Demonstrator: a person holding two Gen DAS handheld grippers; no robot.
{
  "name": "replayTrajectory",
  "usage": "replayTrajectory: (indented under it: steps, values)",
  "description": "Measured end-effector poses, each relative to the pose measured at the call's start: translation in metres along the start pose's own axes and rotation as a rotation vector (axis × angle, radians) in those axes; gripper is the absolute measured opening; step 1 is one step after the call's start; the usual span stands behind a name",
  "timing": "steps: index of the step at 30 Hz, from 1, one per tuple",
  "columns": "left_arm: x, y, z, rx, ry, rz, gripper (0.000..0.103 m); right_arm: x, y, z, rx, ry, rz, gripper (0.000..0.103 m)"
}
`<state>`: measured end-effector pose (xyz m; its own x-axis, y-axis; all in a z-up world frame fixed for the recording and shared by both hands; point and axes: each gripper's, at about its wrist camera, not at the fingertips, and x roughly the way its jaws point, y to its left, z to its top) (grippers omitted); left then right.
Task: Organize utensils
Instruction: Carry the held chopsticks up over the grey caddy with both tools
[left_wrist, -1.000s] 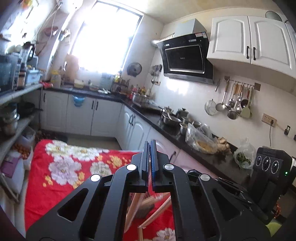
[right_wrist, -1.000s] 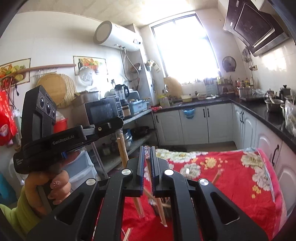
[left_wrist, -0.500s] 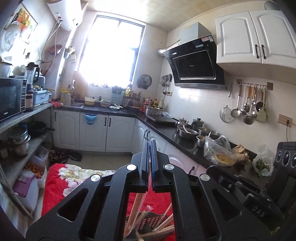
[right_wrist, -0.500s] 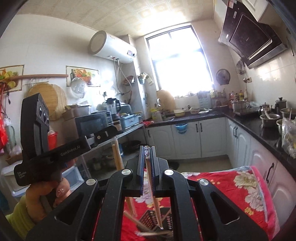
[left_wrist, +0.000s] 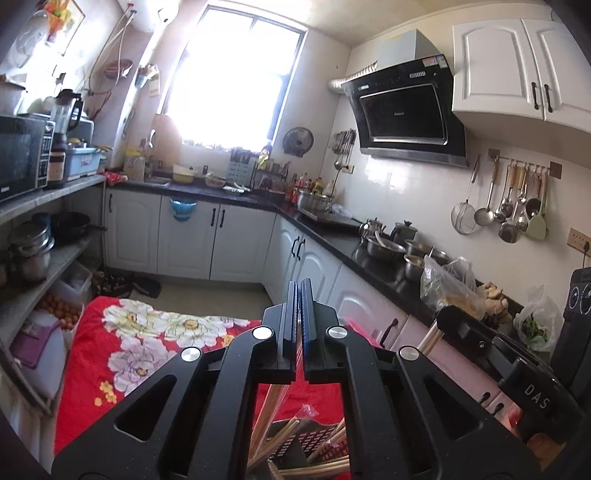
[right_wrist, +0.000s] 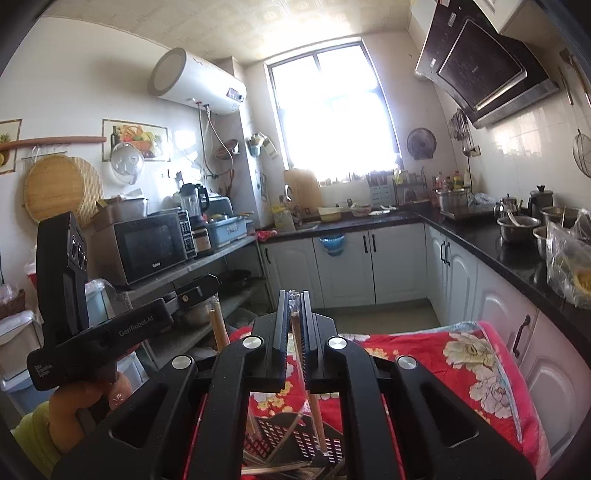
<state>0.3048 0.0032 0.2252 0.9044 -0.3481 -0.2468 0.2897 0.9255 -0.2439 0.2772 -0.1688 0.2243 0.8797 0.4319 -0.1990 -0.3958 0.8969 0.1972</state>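
My left gripper (left_wrist: 298, 295) is shut on wrapped wooden chopsticks (left_wrist: 271, 402) that hang down into a black perforated utensil basket (left_wrist: 317, 441) holding several more chopsticks. My right gripper (right_wrist: 294, 306) is shut on one wrapped wooden chopstick (right_wrist: 312, 391), its lower end standing in the same basket (right_wrist: 291, 439). The left gripper's body (right_wrist: 110, 328) shows at the left of the right wrist view, with a chopstick (right_wrist: 218, 328) under it. The right gripper's body (left_wrist: 517, 365) shows at the right of the left wrist view.
The basket stands on a red floral cloth (left_wrist: 122, 347) over a table. White cabinets under a black counter (left_wrist: 373, 254) with pots and bags run along the right. Shelves with a microwave (right_wrist: 155, 247) stand on the left.
Both grippers have tilted and lifted, so the view rose from the cloth to the room and then dipped a little. The black basket has come into view below both grippers.
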Motion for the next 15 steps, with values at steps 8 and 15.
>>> replayTrajectory:
  steps: [8, 15]
  values:
    - [0.017, 0.005, -0.020, 0.007, 0.016, -0.007, 0.000, 0.015, -0.012, -0.022, 0.022, 0.049, -0.010, 0.006]
    - [0.029, 0.011, -0.038, -0.006, 0.032, -0.027, 0.000, 0.026, -0.018, -0.040, 0.036, 0.079, -0.019, 0.006]
